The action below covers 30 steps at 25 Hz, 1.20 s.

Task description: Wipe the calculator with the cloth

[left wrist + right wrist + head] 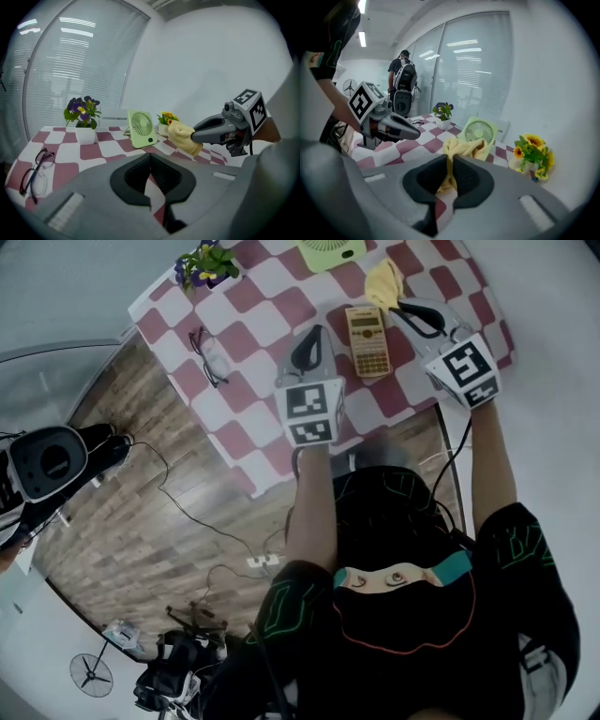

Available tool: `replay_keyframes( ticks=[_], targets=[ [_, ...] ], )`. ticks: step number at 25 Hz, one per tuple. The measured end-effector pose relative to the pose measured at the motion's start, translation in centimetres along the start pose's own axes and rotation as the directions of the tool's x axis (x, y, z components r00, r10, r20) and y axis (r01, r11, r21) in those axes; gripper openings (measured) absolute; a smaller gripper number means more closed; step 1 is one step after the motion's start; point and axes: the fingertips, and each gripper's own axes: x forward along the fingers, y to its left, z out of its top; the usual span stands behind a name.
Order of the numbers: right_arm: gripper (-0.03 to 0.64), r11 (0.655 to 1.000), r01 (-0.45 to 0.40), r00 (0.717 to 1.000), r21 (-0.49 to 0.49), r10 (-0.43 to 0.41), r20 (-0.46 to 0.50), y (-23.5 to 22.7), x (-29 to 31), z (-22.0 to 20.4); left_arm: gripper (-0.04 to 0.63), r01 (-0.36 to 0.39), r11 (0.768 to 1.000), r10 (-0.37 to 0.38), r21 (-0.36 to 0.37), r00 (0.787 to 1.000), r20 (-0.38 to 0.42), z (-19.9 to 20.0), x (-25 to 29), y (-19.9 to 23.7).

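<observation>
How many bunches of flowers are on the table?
2. The purple flowers stand left of the green fan; the yellow sunflowers stand right of it. More could be hidden outside the pictures.

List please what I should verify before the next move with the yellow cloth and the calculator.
1. Soft yellow cloth gripped: ok, the right gripper is shut on it.
2. Left gripper free: ok, jaws together, nothing between.
3. Yellow-orange rectangular calculator flat, keys up, on the red-and-white checked tablecloth: ok.
4. Cloth on the calculator: not ok, it is beyond the far end.
5. Calculator steadied: not ok, the left gripper is beside it, apart.
6. Black-framed glasses out of the way: ok, far to the left.
</observation>
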Motion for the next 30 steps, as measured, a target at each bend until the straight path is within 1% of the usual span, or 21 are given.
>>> replay_keyframes(
  ticks=[3, 6, 12, 14, 21, 30],
  targets=[
    [0.04, 0.991, -0.079, 0.995, -0.112, 0.072, -0.065, 0.8, 1.9, -0.6, 0.01, -0.022, 0.999, 0.022, -0.023, 1.0, -0.007, -0.9, 0.2, 0.7],
    [0.04, 0.964, -0.156, 0.984, -0.215, 0.132, -0.124, 1.1, 3.7, -1.2, 0.01, -0.047, 0.998, 0.047, -0.036, 0.999, -0.011, -1.0, 0.5, 1.1],
    [0.04, 0.901, -0.268, 0.955, -0.34, 0.201, -0.219, 2.2, 6.0, -2.4, 0.01, -0.085, 0.993, 0.083, -0.076, 0.996, -0.023, -1.9, 0.3, 1.1],
    [0.04, 0.887, -0.286, 0.95, -0.362, 0.214, -0.226, 2.7, 6.7, -2.7, 0.01, -0.096, 0.992, 0.095, -0.078, 0.995, -0.022, -2.0, 0.1, 1.0],
    [0.04, 0.859, -0.314, 0.938, -0.403, 0.216, -0.271, 3.8, 7.1, -4.1, 0.011, -0.129, 0.988, 0.128, -0.081, 0.992, -0.014, -2.0, -0.8, 1.0],
    [0.037, 0.836, -0.355, 0.92, -0.419, 0.234, -0.313, 5.0, 6.3, -5.1, 0.011, -0.147, 0.984, 0.147, -0.1, 0.989, -0.01, -2.4, -1.6, 0.7]
  ],
)
